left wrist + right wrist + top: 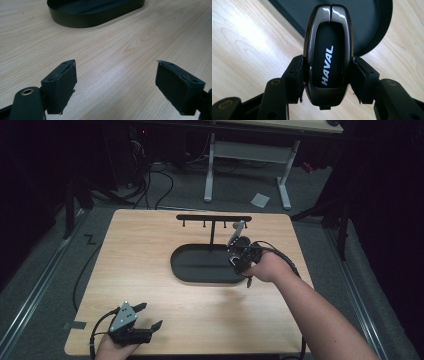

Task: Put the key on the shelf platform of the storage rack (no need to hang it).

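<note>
Your right gripper [327, 72] clamps car key fob [327, 53] by its sides, above right end of black tray [200, 270], mid-desk. Glossy shell could slip out. Left gripper [116, 85] released, near-left corner.

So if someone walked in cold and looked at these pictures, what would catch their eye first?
Probably the glossy dark car key fob with HAVAL in white letters, clamped between the jaws of the right hand-held gripper above the right end of the black oval tray. Next, the black T-shaped hook rack standing behind the tray, and the left hand-held gripper, jaws wide apart, at the table's near left edge.
</note>
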Demonstrator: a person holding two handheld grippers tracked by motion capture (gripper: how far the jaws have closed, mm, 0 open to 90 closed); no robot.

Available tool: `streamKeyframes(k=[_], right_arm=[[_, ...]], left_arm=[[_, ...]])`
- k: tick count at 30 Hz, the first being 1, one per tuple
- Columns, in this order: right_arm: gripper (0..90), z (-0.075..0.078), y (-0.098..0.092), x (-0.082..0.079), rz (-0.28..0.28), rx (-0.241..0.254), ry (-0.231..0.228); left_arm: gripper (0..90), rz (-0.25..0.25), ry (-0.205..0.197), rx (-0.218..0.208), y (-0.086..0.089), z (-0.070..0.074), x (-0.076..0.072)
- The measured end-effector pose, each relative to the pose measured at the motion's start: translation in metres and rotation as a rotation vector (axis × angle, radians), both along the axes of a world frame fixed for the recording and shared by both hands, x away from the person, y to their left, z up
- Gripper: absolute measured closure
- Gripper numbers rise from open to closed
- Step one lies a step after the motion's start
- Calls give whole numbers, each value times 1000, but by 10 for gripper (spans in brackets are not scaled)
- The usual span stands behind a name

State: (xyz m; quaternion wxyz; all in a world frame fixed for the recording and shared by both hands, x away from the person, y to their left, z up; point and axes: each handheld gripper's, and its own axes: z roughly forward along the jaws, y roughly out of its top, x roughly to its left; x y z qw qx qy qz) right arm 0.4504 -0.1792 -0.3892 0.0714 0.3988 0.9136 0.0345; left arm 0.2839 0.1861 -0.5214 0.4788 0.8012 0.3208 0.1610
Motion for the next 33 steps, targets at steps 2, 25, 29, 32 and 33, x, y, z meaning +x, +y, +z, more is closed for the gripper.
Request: streamKeyframes(k=[2,25,29,32,33], right_arm=[[488,-1,3,5,4,-7,-3],[488,-30,34,52,37,-63,-19],[488,-38,39,55,51,-69,-10],[488,-49,45,57,60,-72,1],[488,-52,46,58,57,-72,6]], left_arm=[[180,2,-1,-3,0,0,0],[181,13,-4,-15,5,1,0],[181,12,-1,-12,6,1,0],[181,13,0,-13,6,1,0],[181,15,-1,-16,6,1,0]])
